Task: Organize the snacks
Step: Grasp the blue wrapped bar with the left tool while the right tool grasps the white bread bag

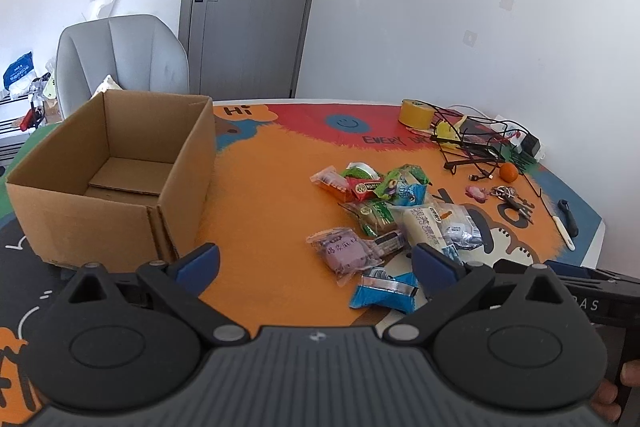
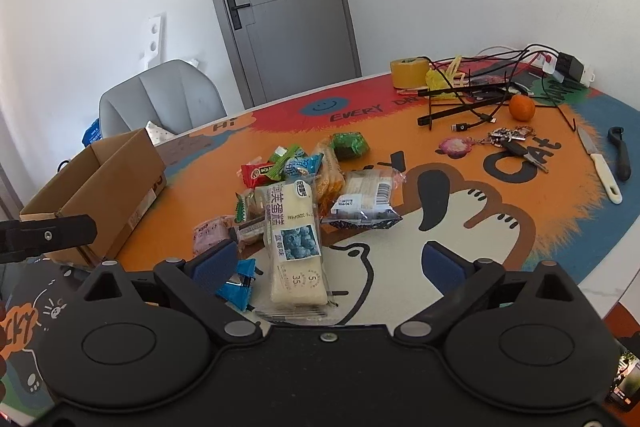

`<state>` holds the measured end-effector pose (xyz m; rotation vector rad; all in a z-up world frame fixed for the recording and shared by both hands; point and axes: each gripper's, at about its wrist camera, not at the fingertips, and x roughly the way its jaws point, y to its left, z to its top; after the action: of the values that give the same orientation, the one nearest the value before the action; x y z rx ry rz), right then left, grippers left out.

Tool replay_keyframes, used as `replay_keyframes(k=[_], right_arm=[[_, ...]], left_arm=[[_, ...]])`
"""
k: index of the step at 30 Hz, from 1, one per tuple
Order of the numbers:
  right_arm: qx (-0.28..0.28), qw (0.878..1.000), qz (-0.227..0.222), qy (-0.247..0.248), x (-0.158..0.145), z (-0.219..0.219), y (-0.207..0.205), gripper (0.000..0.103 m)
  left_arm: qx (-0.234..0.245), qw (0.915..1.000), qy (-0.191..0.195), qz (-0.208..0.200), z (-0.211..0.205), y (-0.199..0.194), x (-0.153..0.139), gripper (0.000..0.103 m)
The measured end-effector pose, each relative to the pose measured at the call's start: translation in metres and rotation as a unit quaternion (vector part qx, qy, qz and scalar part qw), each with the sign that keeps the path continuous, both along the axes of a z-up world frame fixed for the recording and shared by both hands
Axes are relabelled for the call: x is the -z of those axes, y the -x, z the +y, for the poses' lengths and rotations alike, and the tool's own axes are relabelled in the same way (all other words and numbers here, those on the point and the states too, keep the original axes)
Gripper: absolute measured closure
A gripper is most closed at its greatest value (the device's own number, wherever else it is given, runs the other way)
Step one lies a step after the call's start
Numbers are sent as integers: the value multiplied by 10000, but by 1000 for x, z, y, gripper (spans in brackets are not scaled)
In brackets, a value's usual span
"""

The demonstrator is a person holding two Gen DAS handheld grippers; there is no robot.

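An open, empty cardboard box point(image 1: 120, 163) stands on the left of the table; it also shows in the right wrist view point(image 2: 100, 183). A pile of wrapped snacks point(image 1: 384, 211) lies to its right, with a purple pack point(image 1: 344, 251) and a blue pack point(image 1: 384, 293) nearest. In the right wrist view the pile point(image 2: 296, 187) has a long white blueberry cake pack point(image 2: 296, 243) in front. My left gripper point(image 1: 316, 263) is open and empty above the table before the pile. My right gripper point(image 2: 332, 263) is open and empty, with the cake pack lying between its fingers.
A yellow tape roll point(image 1: 416, 113), a black wire rack with cables point(image 1: 476, 143), an orange point(image 1: 509, 171), keys point(image 1: 512, 197), a white-handled knife point(image 2: 600, 163) and a black peeler point(image 2: 620, 159) lie at the right. A grey chair point(image 1: 120, 59) stands behind the box.
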<state>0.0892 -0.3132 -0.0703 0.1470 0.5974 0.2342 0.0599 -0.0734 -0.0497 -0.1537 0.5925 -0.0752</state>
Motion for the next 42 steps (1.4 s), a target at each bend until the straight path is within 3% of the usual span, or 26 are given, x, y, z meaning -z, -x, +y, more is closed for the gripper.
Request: replay_keyframes(k=[1, 4, 18, 20, 22, 27, 30, 35, 37, 40, 42], right_arm=[[-7, 10000, 60, -41, 3, -1, -3, 16], [-118, 9995, 238, -171, 13, -1, -11, 26], [-514, 9965, 516, -404, 38, 11, -36, 36], [-575, 9961, 529, -407, 41, 13, -39, 42], [-581, 9968, 440, -343, 44, 14, -40, 61], [-590, 9952, 527, -576, 44, 2, -40, 67], [-577, 9955, 513, -541, 43, 1, -36, 68], [-473, 9956, 506, -626, 42, 0, -32, 69], [-383, 9963, 482, -603, 42, 3, -32, 69], [-259, 9972, 419, -560, 40, 9, -29, 70], [-235, 9973, 370, -594, 38, 11, -26, 70]], left_arm=[[10, 10000, 12, 35, -2, -3, 3, 3], [83, 9998, 117, 140, -7, -10, 12, 3], [89, 9981, 359, 489, -24, -39, 44, 15], [104, 9977, 382, 553, -27, -43, 48, 18], [153, 9972, 380, 623, -31, -47, 53, 20], [263, 9962, 418, 720, -42, -54, 61, 23], [346, 9953, 409, 801, -48, -57, 66, 34], [375, 9962, 316, 716, -54, -57, 69, 40], [383, 9963, 322, 695, -53, -57, 69, 56], [470, 9951, 461, 738, -48, -57, 68, 70], [439, 9962, 327, 678, -45, -54, 64, 72]])
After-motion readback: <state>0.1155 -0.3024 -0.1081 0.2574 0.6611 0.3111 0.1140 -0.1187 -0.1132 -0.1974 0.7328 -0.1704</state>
